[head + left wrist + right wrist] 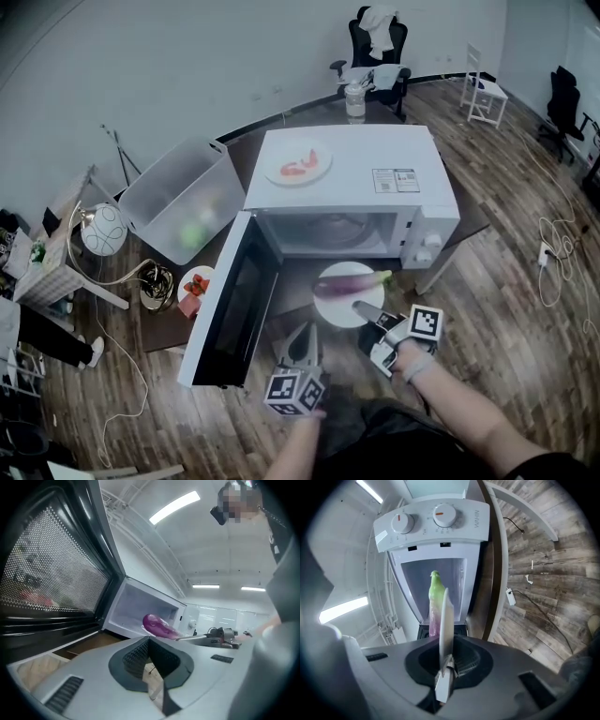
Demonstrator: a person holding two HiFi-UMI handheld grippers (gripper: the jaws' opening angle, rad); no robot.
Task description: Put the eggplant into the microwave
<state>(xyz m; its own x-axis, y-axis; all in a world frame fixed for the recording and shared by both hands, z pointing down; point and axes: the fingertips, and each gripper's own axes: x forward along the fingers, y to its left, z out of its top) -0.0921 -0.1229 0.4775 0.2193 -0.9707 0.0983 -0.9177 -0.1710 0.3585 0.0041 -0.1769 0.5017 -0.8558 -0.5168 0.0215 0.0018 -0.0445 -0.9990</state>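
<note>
Right gripper (365, 310) is clamping the plate (339, 310) rim, eggplant (348, 280) lying on it just ahead of the jaws, facing the open microwave (347, 173); smooth, firm, probably rolling, so plate-edge grip suits; left gripper (300, 349) is idling closed, empty.

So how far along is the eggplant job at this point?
Done: the microwave door stands open, and the eggplant lies on a white plate. In hand: the right gripper has its jaws shut on the plate's rim and holds it just outside the cavity. The left gripper holds nothing. Left: slide plate and eggplant inside.
</note>
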